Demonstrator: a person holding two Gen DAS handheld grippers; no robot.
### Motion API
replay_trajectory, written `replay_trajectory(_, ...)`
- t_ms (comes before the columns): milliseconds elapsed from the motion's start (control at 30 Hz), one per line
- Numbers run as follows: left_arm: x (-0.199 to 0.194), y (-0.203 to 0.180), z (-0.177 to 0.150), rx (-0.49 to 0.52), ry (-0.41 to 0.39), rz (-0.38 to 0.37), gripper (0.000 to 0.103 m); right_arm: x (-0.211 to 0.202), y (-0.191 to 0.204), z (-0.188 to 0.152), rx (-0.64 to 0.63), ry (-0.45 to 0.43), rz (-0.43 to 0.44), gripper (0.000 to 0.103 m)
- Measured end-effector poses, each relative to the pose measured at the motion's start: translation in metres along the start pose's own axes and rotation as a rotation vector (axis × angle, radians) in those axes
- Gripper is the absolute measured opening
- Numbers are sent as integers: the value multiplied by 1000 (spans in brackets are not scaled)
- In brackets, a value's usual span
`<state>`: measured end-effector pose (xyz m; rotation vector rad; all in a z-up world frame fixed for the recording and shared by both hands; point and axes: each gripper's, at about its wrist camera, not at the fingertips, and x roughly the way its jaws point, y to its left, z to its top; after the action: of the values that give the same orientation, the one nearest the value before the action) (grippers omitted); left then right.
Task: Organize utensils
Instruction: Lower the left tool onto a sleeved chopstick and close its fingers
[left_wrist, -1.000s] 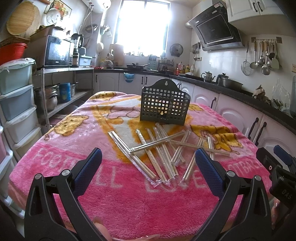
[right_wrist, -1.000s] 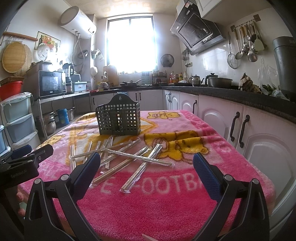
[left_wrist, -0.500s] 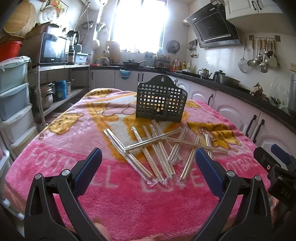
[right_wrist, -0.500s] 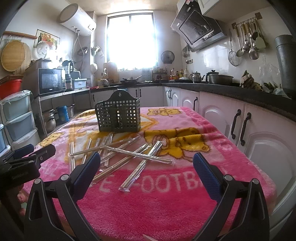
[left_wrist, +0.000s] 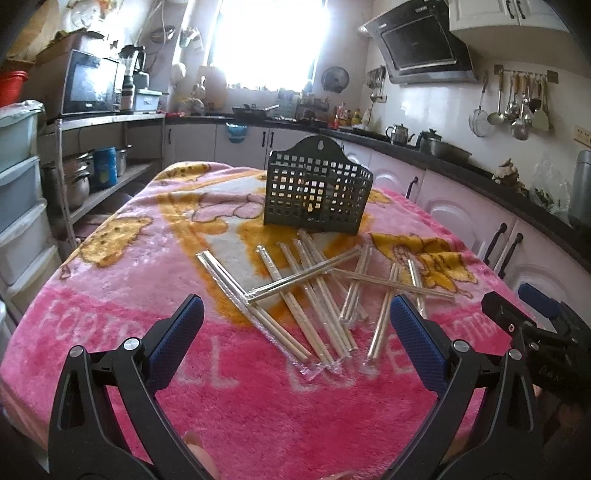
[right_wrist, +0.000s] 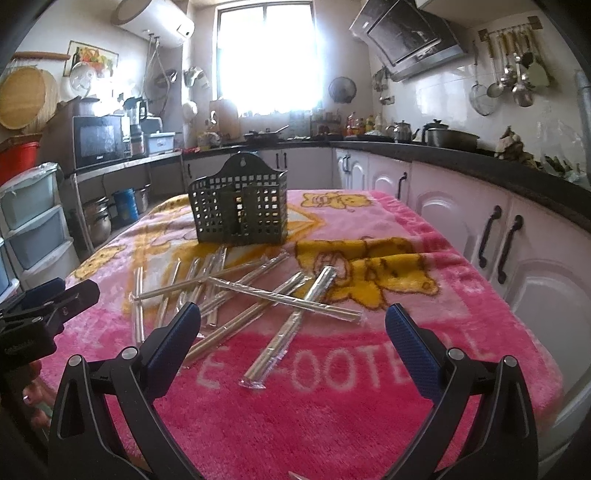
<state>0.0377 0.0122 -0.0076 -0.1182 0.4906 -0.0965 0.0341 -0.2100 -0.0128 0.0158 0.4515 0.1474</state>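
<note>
Several pairs of chopsticks in clear wrappers (left_wrist: 314, 291) (right_wrist: 255, 295) lie scattered and crossed on a pink blanket-covered table (left_wrist: 110, 288) (right_wrist: 424, 332). Behind them stands a dark perforated utensil basket (left_wrist: 317, 192) (right_wrist: 240, 206), upright. My left gripper (left_wrist: 295, 321) hovers open above the near edge, short of the pile, with nothing between its fingers. My right gripper (right_wrist: 291, 325) is open too, over the pile's near right end, holding nothing. The right gripper's body shows at the left wrist view's right edge (left_wrist: 535, 328).
Stacked plastic drawers (left_wrist: 18, 206) and a shelf with a microwave (left_wrist: 92, 88) stand left of the table. White cabinets under a dark counter (right_wrist: 517, 229) run close along the right side. Ladles and strainers (right_wrist: 509, 77) hang on the wall.
Both grippers have edged forward and tilted slightly down toward the chopstick pile. Nothing on the table has moved.
</note>
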Motion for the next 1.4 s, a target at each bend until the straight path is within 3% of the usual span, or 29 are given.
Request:
replay_trajectory(367,34,19,8,52,100,-21,93,32,9,18,-63,53,23,97)
replay_trajectory(733,71,31,22,142,204,-81,91,77,19,37,-182,148,118,97)
replay_trajectory(933,94,35,24,212,278,-116,78,101,22,39,-219,199,158,97)
replay_trajectory(1033,102,37,26,233,299,-134,69,116,23,40,-243,234,187,91)
replay_trajectory(1167,112,35,27,279,316,-151,66,132,25,39,-286,280,220,88)
replay_trajectory(1267,120,33,28,298,337,-168,56,139,30,39,-348,287,232,85)
replay_trajectory(1400,127,32,29,315,361,-189,51,149,36,40,-404,312,265,81)
